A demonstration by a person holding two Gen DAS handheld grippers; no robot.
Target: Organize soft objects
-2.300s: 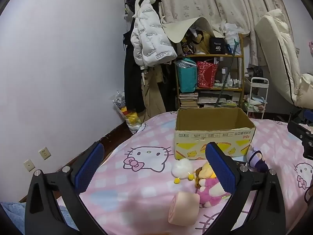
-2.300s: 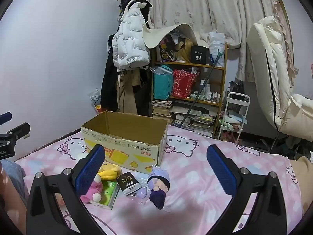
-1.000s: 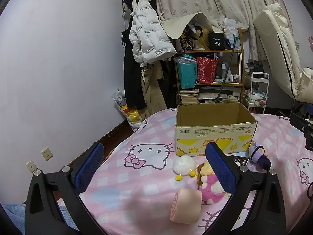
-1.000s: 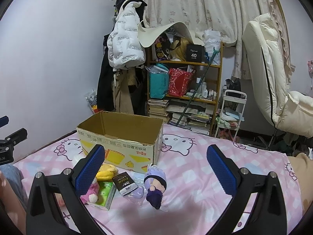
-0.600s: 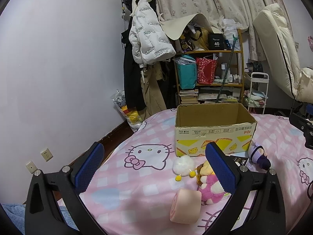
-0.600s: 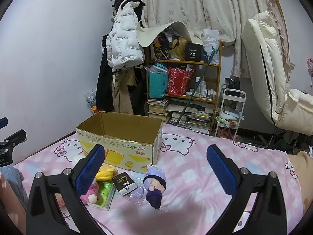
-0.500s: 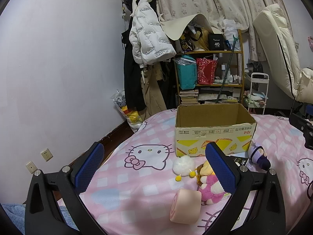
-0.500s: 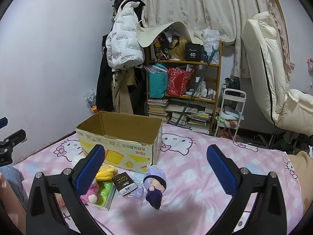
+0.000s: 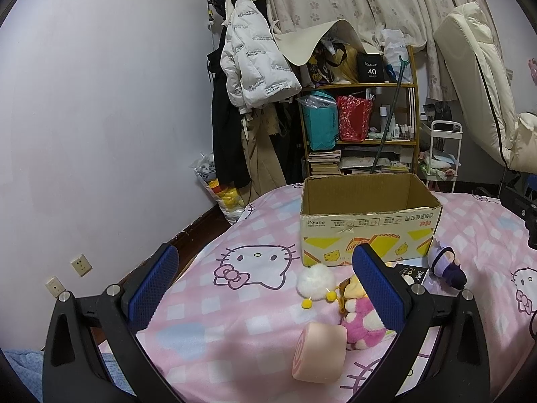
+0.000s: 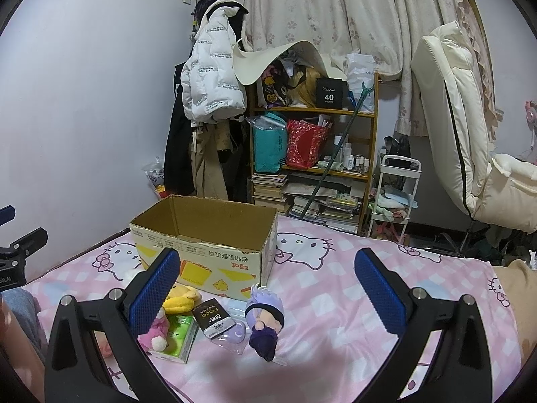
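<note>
Since 2.3 s ago: both views sit slightly higher and farther back; no item has shifted. Cardboard box (image 9: pixel 369 221), open, on bed (image 9: pixel 235 319). In front of box: white pompom (image 9: pixel 315 280), pink plush (image 9: pixel 360 319), peach roll cushion (image 9: pixel 319 352), purple-haired doll (image 10: pixel 263 319), green tissue pack (image 10: pixel 179 336), black packet (image 10: pixel 213 317). Left tool (image 9: pixel 265 288): released, empty. Right tool (image 10: pixel 265 288): released, empty.
</note>
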